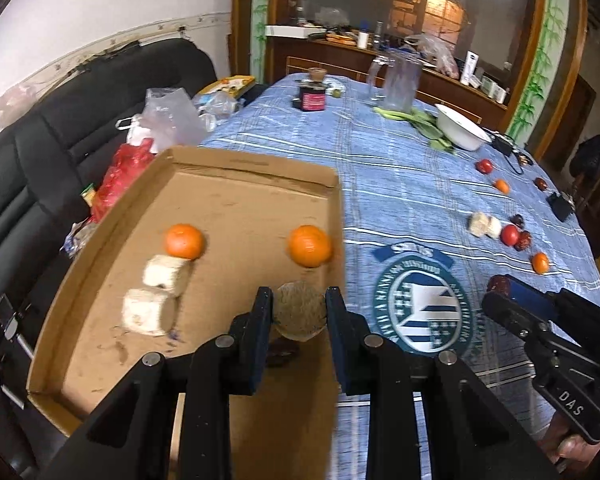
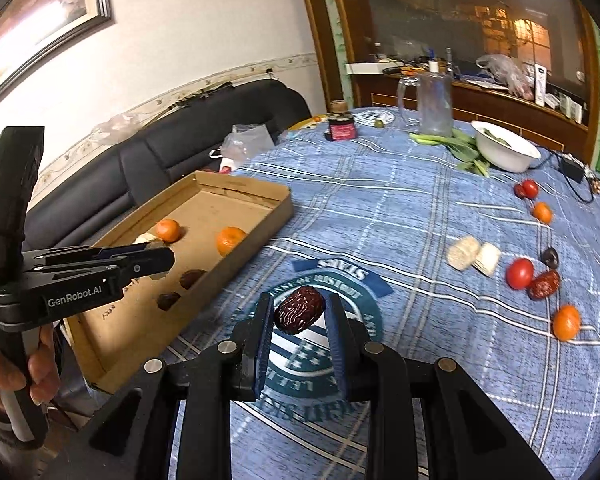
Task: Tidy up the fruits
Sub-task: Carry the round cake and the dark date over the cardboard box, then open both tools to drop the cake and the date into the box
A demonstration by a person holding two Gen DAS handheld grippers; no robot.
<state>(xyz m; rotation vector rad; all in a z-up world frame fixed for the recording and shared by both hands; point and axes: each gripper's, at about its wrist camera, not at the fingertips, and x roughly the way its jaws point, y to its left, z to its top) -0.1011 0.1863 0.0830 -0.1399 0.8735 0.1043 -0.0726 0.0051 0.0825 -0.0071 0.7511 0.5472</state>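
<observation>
A shallow cardboard tray lies on the blue checked tablecloth. It holds two oranges, two pale cut chunks and two dark dates. My left gripper is shut on a round brownish-grey chunk above the tray's right side. My right gripper is shut on a wrinkled red date above the cloth's round emblem, right of the tray. It also shows in the left wrist view.
Loose on the cloth to the right lie tomatoes, oranges, dates and two pale chunks. A white bowl, greens, a glass pitcher and a jar stand at the far end. A black sofa with bags is left.
</observation>
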